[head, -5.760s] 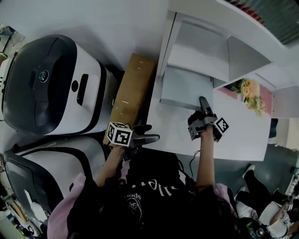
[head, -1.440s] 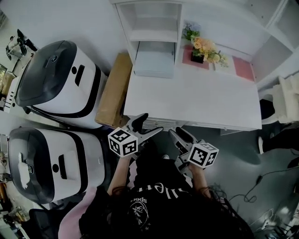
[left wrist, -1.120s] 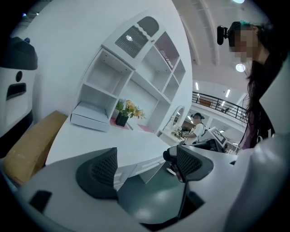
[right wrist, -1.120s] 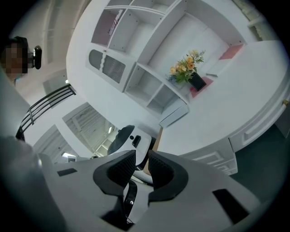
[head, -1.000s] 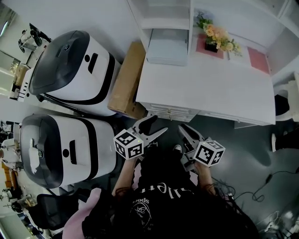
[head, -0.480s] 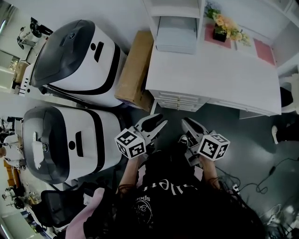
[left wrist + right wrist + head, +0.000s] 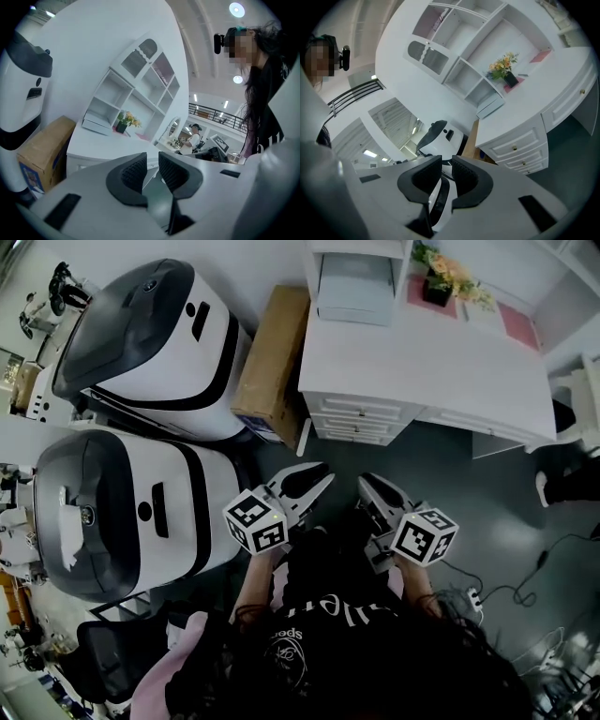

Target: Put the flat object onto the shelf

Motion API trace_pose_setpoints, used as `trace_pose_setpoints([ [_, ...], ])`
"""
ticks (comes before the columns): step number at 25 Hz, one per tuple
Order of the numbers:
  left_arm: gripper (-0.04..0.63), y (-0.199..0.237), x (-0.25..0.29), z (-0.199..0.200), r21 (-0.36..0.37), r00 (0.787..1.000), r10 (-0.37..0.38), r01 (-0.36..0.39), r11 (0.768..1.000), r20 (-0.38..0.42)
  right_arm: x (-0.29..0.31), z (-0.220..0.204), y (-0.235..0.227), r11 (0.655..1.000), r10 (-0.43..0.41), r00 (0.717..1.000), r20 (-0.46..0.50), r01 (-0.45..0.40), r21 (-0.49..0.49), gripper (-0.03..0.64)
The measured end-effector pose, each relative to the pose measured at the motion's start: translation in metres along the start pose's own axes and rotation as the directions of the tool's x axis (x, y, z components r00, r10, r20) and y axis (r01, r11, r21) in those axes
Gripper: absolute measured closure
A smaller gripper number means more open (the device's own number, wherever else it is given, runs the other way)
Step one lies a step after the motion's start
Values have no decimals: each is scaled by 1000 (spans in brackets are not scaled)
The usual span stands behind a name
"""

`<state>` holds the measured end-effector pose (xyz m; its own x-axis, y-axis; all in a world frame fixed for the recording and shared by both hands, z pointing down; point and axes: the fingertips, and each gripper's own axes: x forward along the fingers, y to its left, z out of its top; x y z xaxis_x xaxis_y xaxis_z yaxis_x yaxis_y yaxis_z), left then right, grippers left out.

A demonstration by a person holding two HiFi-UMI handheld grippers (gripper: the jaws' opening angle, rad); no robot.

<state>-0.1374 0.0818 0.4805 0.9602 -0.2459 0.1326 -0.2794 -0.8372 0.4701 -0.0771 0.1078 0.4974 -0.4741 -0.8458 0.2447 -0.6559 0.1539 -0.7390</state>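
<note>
Looks basically done to me. The flat object [image 7: 354,292] lies flat in the shelf's [image 7: 312,277] bottom slot at the desk's [image 7: 422,362] back left corner. Its long side seems to run along the shelf front, with the near edge poking toward the desk's front. Both grippers hang well off the desk's front: the left gripper [image 7: 322,474] is clenched on nothing, and the right gripper [image 7: 366,484] is closing on nothing. My guess is there's nothing left but a quick check.

The shelf [image 7: 360,245] runs off the head view's top edge, so only its lowest bay shows. In the left gripper view, the flat object [image 7: 96,124] is too small to make out in detail.
</note>
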Motion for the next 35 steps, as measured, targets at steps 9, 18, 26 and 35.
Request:
trace_pose_setpoints([
  [9, 509, -40, -57, -31, 35, 997, -56, 58, 998, -55, -21, -53, 45, 998, -12, 999, 33, 14, -67, 531],
  [18, 509, -51, -95, -39, 65, 997, -64, 67, 996, -43, -24, -86, 77, 995, 9, 1000, 26, -7, -98, 540],
  [26, 509, -52, -110, -47, 39, 998, -67, 68, 997, -17, -26, -112, 86, 994, 2, 1000, -18, -4, -114, 541],
  [35, 508, -50, -123, -46, 54, 998, -64, 64, 996, -12, -21, -116, 93, 993, -2, 1000, -23, -1, -121, 541],
])
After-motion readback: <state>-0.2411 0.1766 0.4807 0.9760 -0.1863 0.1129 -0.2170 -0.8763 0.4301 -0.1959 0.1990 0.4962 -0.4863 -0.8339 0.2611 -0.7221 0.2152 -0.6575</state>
